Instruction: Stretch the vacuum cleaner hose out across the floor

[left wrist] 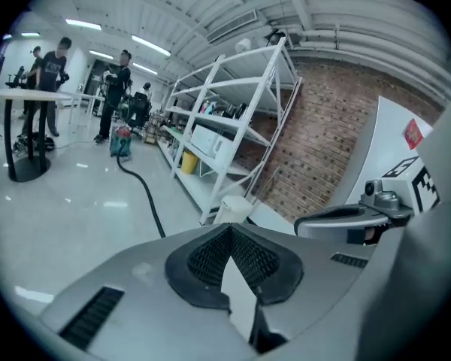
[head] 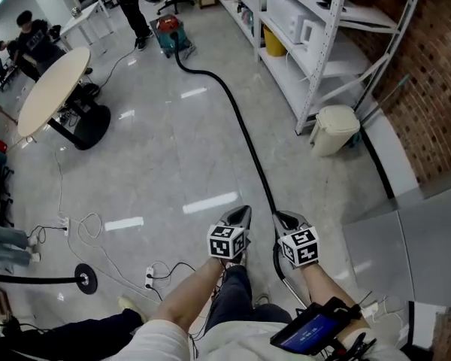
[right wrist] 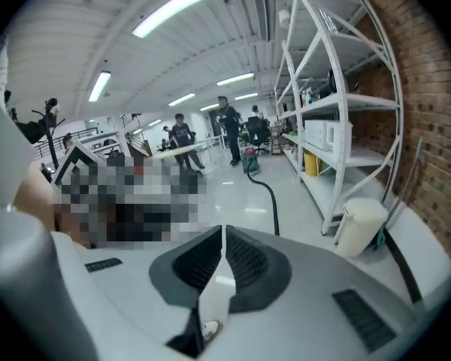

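The black vacuum hose lies in a long line across the shiny floor, from the red-and-teal vacuum cleaner at the far end to just in front of my feet. Its near end passes behind my right gripper. My left gripper is held up beside it, to the hose's left. Both are well above the floor with their jaws together and nothing between them. The left gripper view shows its closed tips with the hose beyond. The right gripper view shows its own closed tips, the hose and the cleaner.
White metal shelving runs along the right before a brick wall, with a cream bin at its near end. A round table stands at left. Thin cables and a power strip trail over the floor at lower left. People stand at the back.
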`<state>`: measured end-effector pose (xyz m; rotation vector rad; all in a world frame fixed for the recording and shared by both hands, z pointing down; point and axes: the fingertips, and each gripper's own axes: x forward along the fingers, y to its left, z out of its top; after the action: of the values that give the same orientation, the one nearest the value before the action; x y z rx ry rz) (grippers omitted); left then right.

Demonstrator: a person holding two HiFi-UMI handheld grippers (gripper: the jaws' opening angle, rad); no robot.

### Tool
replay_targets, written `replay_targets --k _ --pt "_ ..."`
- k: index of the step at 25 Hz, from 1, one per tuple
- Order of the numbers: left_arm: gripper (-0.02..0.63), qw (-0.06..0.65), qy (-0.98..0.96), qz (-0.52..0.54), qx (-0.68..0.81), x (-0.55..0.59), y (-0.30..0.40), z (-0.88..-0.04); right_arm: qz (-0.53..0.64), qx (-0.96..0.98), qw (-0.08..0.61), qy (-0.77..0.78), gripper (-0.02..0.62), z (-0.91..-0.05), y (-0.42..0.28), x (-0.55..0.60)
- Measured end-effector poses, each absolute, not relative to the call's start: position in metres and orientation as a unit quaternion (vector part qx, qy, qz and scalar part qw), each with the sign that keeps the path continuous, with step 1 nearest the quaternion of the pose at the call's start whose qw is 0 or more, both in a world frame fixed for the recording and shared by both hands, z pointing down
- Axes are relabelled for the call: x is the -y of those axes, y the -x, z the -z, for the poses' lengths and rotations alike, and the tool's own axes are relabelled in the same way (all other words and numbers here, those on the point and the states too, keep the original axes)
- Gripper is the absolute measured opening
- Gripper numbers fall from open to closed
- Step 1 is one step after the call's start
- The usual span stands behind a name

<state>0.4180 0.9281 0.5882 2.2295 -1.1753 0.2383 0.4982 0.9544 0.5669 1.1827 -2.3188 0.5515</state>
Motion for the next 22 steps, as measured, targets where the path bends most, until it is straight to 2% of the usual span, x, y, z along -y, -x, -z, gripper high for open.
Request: replay_targets --k 10,22 --pt "0.002 0.221 -0.846 -0.010 0.486 -0.959 -0.395 -0.424 -0.111 0.877 0.203 -0.421 0.002 -0.416 -0.458 -0.979" --pt "0.002 0.169 -0.841 0.033 0.513 -1.019 -0.374 -0.335 -0.057 0.889 0.182 -0.417 0.002 -0.331 -0.435 -1.036"
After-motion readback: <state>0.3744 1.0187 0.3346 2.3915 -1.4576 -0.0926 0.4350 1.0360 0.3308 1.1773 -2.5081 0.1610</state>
